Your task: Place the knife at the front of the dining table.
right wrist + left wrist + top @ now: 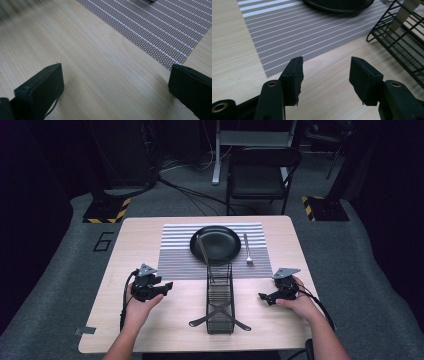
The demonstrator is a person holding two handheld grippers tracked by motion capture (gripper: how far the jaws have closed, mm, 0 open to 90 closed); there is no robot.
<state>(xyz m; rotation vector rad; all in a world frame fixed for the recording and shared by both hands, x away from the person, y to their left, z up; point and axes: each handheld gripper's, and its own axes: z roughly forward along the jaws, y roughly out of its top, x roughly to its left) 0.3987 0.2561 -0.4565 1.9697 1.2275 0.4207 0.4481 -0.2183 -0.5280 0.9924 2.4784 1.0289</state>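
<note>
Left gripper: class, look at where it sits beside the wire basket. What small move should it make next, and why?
Probably ease the left gripper toward the wire basket, up to the knife leaning in it. Its jaws stand apart with nothing between them, and the knife is the one utensil inside; the fork already lies on the placemat.

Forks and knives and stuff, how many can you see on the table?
2. A fork lies on the striped placemat, right of the black plate. One utensil leans in the wire caddy. More may be hidden.
</note>
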